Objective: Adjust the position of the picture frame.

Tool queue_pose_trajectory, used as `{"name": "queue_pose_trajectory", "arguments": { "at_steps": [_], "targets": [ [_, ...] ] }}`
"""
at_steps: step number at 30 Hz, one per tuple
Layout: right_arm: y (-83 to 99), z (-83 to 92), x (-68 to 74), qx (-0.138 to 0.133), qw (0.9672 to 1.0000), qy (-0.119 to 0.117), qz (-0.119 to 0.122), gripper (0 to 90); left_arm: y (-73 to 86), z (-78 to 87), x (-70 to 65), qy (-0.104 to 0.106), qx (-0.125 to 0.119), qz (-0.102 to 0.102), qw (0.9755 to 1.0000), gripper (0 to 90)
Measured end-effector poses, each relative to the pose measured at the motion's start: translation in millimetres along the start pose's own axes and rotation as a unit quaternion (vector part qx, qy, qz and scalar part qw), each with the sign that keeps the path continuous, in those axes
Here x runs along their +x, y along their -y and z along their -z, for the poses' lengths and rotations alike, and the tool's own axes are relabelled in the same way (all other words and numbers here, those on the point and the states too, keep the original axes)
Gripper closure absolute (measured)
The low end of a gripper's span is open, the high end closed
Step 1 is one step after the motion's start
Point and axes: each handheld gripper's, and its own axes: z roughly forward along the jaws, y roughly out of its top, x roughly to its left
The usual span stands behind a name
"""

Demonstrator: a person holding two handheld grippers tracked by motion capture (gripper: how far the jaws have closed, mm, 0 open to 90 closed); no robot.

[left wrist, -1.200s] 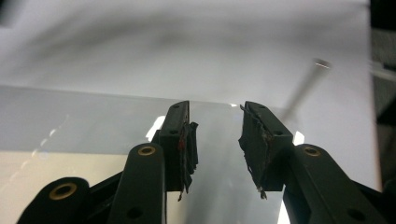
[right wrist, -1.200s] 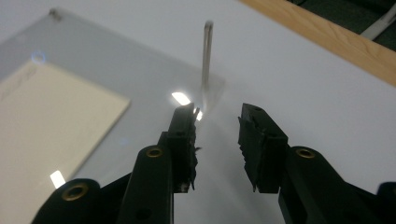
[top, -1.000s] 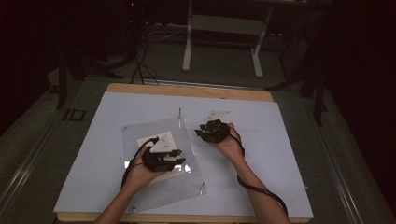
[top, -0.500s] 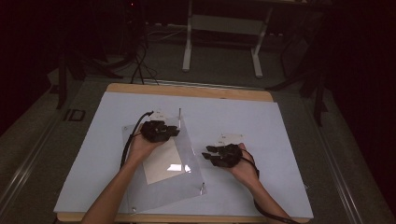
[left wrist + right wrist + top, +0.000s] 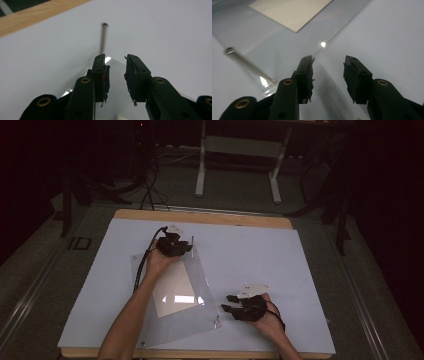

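A clear plastic sheet point(image 5: 195, 270) lies flat on the white table point(image 5: 260, 255) with a pale paper point(image 5: 172, 292) under it and thin metal posts at its corners. My left gripper point(image 5: 187, 247) is at the sheet's far corner, just short of the far post point(image 5: 192, 239). In the left gripper view its jaws point(image 5: 115, 60) are open over that corner point(image 5: 113, 82), the post point(image 5: 103, 37) ahead. My right gripper point(image 5: 225, 303) is open beside the sheet's near right edge, the near post point(image 5: 244, 62) to its left. Both have just been opening, nothing between the pads.
The table's wooden rim point(image 5: 200, 216) runs along the far side. Beyond it, on the dark floor, stand white desk legs point(image 5: 202, 170) and cables point(image 5: 150, 185). Another post point(image 5: 217, 321) stands at the sheet's near right corner, close to the right hand.
The left gripper has moved away from me to the sheet's far corner. The right gripper has come back toward the front edge, beside the sheet's near right corner.
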Motion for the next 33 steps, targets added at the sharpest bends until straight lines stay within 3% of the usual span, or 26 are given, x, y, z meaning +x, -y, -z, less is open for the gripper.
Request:
{"name": "queue_pose_trajectory", "arguments": {
  "at_steps": [5, 6, 9, 10, 12, 14, 16, 18, 24, 31, 33],
  "targets": [
    [1.9, 2.3, 8.1, 0.008, 0.9997, 0.002, 0.024, 56.8, -12.2, -17.6, 4.1, -0.007, 0.012, 0.001, 0.9999, 69.3],
    [6.0, 3.3, 10.3, 0.011, 0.9997, -0.001, 0.022, 56.0, -14.7, -22.0, 6.1, 0.006, 0.005, 0.023, 0.9997, 69.3],
    [7.6, 4.0, 12.1, 0.014, 0.9995, -0.006, 0.029, 55.0, -17.0, -29.5, 5.4, 0.005, 0.022, 0.025, 0.9994, 70.6],
    [8.1, 4.0, 13.0, 0.013, 0.9994, -0.010, 0.031, 54.6, -18.0, -33.5, 3.8, -0.001, 0.026, 0.020, 0.9995, 70.6],
    [9.8, 4.0, 17.8, 0.017, 0.9980, -0.033, 0.051, 53.7, -18.7, -36.3, 3.8, -0.006, 0.028, 0.029, 0.9992, 74.3],
    [10.2, 3.4, 18.5, 0.019, 0.9975, -0.040, 0.055, 53.6, -18.6, -36.8, 4.7, -0.018, 0.034, 0.029, 0.9988, 77.5],
    [11.4, -0.2, 20.4, 0.020, 0.9962, -0.061, 0.059, 53.4, -18.5, -36.8, 5.3, -0.015, 0.034, 0.028, 0.9989, 82.7],
    [10.6, -1.2, 23.6, 0.020, 0.9959, -0.055, 0.069, 55.1, -19.3, -36.8, 3.1, -0.026, 0.039, 0.014, 0.9988, 83.2],
    [9.2, 1.5, 24.9, 0.014, 0.9963, -0.050, 0.069, 56.4, -18.2, -37.3, 5.1, -0.017, 0.033, 0.026, 0.9990, 82.3],
    [11.6, 2.7, 25.8, 0.014, 0.9945, -0.068, 0.079, 60.2, -17.8, -38.8, 3.8, -0.023, 0.034, 0.027, 0.9988, 81.4],
    [10.9, 2.7, 26.9, 0.016, 0.9929, -0.083, 0.084, 61.1, -17.6, -38.9, 4.0, -0.023, 0.034, 0.026, 0.9988, 81.4]
  ]
}}
